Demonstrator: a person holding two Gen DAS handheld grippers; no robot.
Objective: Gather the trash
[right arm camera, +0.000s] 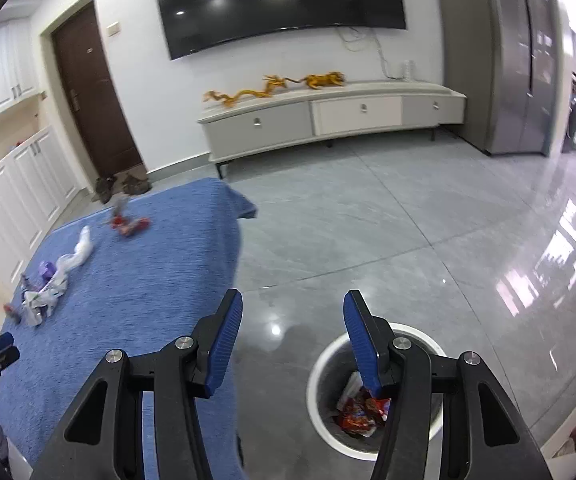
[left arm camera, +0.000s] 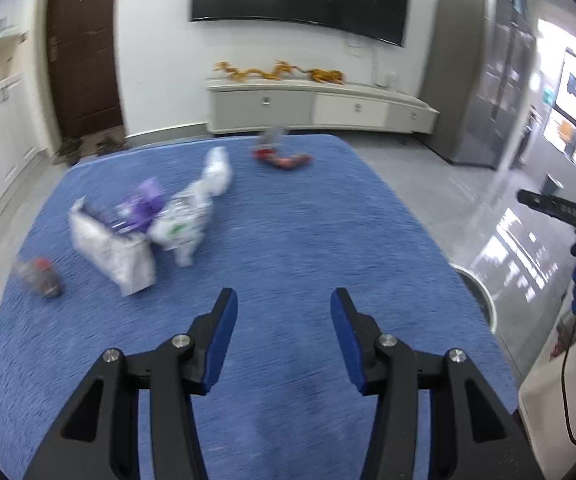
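**Both tongs empty, loose wrappers left on the blue cloth**

The left gripper [left arm camera: 284,312] stands open over the near part of the blue cloth [left arm camera: 307,220] with nothing between its pads; the right gripper [right arm camera: 292,316] is likewise open and empty, above the floor by the white bin [right arm camera: 315,380], which already holds red wrappers [right arm camera: 361,412]; the remaining trash lies further off to the left: a small dark piece [left arm camera: 42,276], then a crumpled white bag [left arm camera: 116,248], a purple wrapper [left arm camera: 144,208] and a white printed bag [left arm camera: 192,212] bunched together; these look light, soft and crinkly, likely slippery film, so a pinch on a raised fold should hold best; at the far edge sit red wrappers [left arm camera: 284,159] and a greyish scrap, too blurred to name; nothing blocks the reach across the cloth
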